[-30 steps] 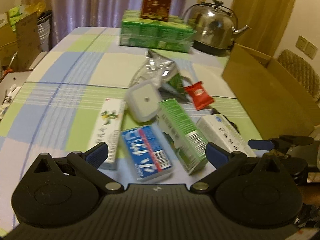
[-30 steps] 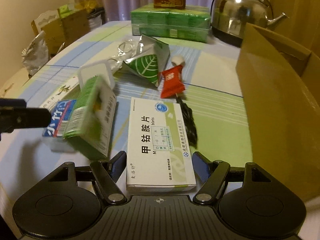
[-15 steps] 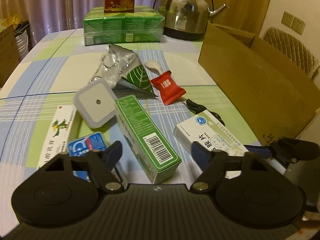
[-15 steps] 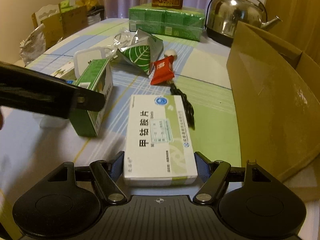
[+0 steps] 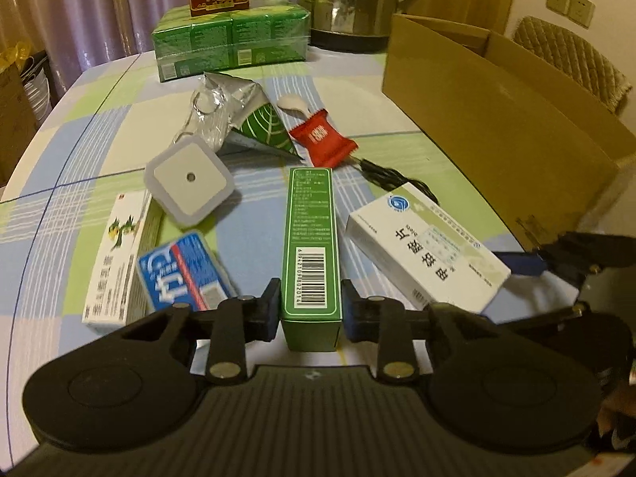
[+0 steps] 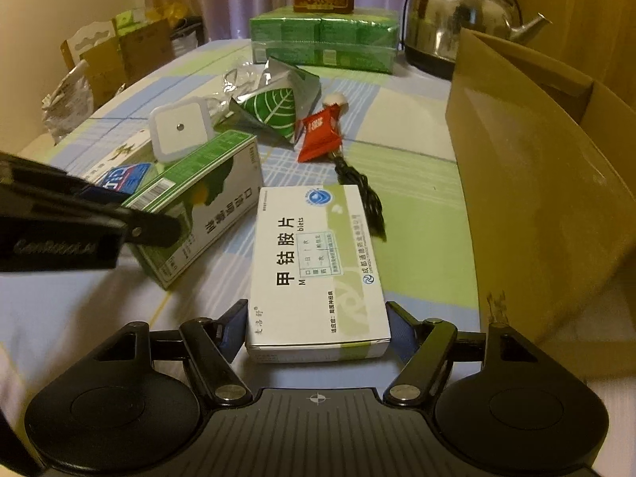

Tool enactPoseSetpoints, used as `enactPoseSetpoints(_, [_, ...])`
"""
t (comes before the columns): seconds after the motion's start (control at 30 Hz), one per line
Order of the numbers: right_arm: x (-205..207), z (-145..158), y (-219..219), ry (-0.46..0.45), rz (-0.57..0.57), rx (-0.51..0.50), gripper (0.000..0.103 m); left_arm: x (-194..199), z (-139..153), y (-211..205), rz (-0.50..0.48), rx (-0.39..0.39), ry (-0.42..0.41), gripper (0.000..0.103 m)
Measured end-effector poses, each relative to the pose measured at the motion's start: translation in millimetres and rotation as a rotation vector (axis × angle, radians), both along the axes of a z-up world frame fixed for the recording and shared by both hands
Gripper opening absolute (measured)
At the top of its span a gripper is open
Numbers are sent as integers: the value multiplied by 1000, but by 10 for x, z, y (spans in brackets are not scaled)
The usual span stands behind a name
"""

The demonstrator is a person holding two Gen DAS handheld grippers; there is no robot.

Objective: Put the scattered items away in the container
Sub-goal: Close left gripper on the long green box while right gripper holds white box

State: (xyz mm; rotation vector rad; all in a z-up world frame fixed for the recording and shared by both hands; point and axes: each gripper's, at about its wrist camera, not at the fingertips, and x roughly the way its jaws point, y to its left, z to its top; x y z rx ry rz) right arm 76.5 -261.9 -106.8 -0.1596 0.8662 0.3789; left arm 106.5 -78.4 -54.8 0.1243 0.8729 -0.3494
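Green cardboard fills the middle of the left wrist view: a long green box (image 5: 311,238) stands on its narrow side on the checked table (image 5: 79,151), and the left tongs (image 5: 311,312) are clamped on its near end, both pads pressed flat to its sides. The right tongs (image 6: 316,328) are apart, straddling the near end of a white medicine box (image 6: 316,266) that lies flat; a pad stands just beside each long edge, apparently not yet pressing. The container, an open brown cardboard box (image 6: 528,183), stands at the right of the table, its tall wall just beside the white box. So the step in hand looks like the first pick-ups, with one item gripped and a second about to be taken. Scattered beyond lie a blue packet (image 5: 181,274), a white-and-green carton (image 5: 115,254), a square white plug-in light (image 5: 189,177), a foil pouch with a leaf print (image 5: 246,119), a red sachet (image 5: 322,137) and a black cord (image 5: 387,175). Next, the right tongs would need to close squarely on the white box, and each load must be lifted high enough to clear the container's wall before release; the left has farther to travel and should pass over the right.
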Motion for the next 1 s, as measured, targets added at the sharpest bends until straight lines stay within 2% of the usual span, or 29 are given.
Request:
enactPoseSetpoints(0.13, [-165, 32, -53, 13, -6, 8, 69, -146, 34, 4, -12, 10, -9, 25])
enactPoseSetpoints(0.23, [-213, 26, -55, 13, -10, 23, 70, -100, 35, -15, -8, 8, -11, 35])
enactPoseSetpoints(0.27, [-215, 26, -41, 9, -8, 21, 70, -69, 37, -27, -9, 11, -14, 35])
enactPoseSetpoints(0.43, [-173, 45, 35, -37, 3, -2, 74, 97, 2, -115, -30, 37, -19, 35])
enactPoseSetpoints(0.8, [21, -55, 101, -32, 5, -9, 74, 229, -142, -139, -50, 57, 12, 35])
enactPoseSetpoints(0.9, [26, -63, 106, -33, 0, -12, 74, 244, -169, -149, -56, 56, 21, 26])
enactPoseSetpoints(1.0, [40, -81, 102, -21, -3, -10, 74, 239, -174, -154, -64, 57, 24, 26])
